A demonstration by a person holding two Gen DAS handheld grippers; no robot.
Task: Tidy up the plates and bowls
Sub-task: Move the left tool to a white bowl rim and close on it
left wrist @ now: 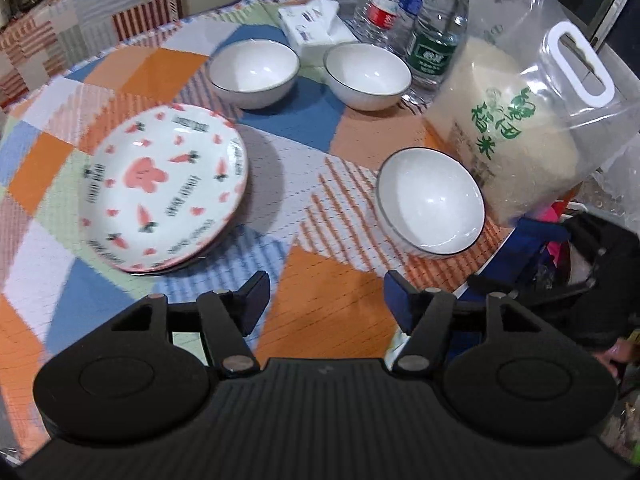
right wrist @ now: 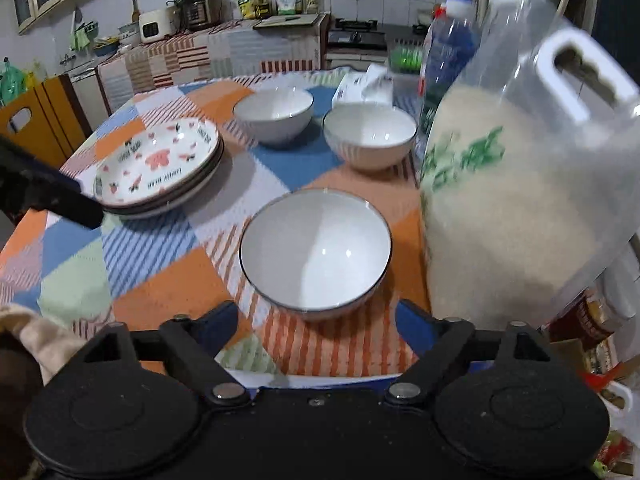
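Both tongs, left (left wrist: 326,300) and right (right wrist: 318,326), are spread and empty. The nearest bowl (right wrist: 316,248) sits just beside the rice bag (right wrist: 500,208); take its rim on the side away from that bag.

Left wrist view: set above the near table edge, angled down past the left gripper (left wrist: 326,300). Right wrist view: lower and closer, just behind the nearest bowl (right wrist: 316,248), level enough to reach the kitchen counter (right wrist: 224,46) beyond the right gripper (right wrist: 320,326). Shared by both: three bowls, plate stack (left wrist: 164,192), rice bag (left wrist: 520,128).
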